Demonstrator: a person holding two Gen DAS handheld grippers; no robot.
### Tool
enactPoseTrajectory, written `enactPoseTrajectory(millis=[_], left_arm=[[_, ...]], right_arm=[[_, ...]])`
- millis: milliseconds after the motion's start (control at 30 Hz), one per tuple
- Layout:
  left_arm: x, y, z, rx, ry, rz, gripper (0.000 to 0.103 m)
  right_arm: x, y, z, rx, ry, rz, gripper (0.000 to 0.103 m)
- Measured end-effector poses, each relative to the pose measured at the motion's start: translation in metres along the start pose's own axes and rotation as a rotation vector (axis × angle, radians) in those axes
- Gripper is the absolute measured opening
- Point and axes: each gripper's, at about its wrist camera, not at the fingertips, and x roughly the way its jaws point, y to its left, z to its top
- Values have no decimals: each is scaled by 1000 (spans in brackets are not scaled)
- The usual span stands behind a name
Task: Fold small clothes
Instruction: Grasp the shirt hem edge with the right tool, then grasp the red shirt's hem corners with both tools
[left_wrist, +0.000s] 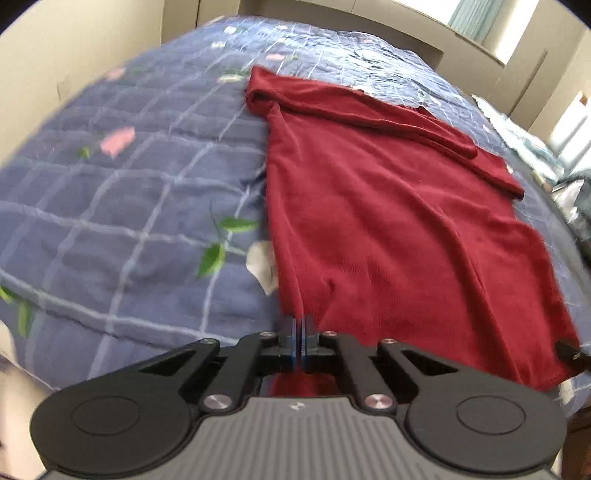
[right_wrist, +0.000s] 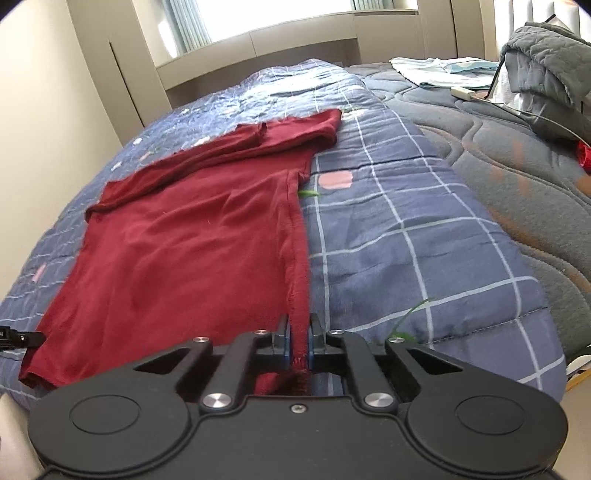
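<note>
Both claws, left claw (left_wrist: 298, 325) and right claw (right_wrist: 298, 334), clamped tight on the red garment's (left_wrist: 388, 221) six-o'clock hem corners on the bed (left_wrist: 129, 221).

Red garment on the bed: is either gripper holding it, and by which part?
Both. The left gripper is shut on the red garment at its near left hem corner; the right gripper pinches the near right hem corner, along the side edge.
</note>
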Motion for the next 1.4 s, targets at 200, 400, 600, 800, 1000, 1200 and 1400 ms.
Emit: enactPoseTrajectory(millis=[200, 400, 600, 800, 1000, 1200, 1400], left_arm=[[-21, 10, -4, 84, -40, 79, 0], [-4, 16, -13, 92, -35, 73, 4], [-29, 15, -22, 144, -131, 87, 95], [-39, -21, -47, 447, -217, 39, 100], [-16, -61, -70, 684, -173, 3, 100], [-11, -74, -76, 718, -148, -40, 100], [-14, -83, -82, 752, -148, -84, 100]], right_arm=[[-12, -9, -5, 3, 30, -8, 7], [-4, -7, -15, -33, 41, -13, 27], [-25, 13, -17, -248, -32, -40, 77], [-27, 49, -35, -544, -20, 47, 83], [-6, 72, -54, -702, 30, 70, 75], [-1, 83, -59, -769, -19, 98, 37], [-11, 87, -36, -682, -46, 175, 10]])
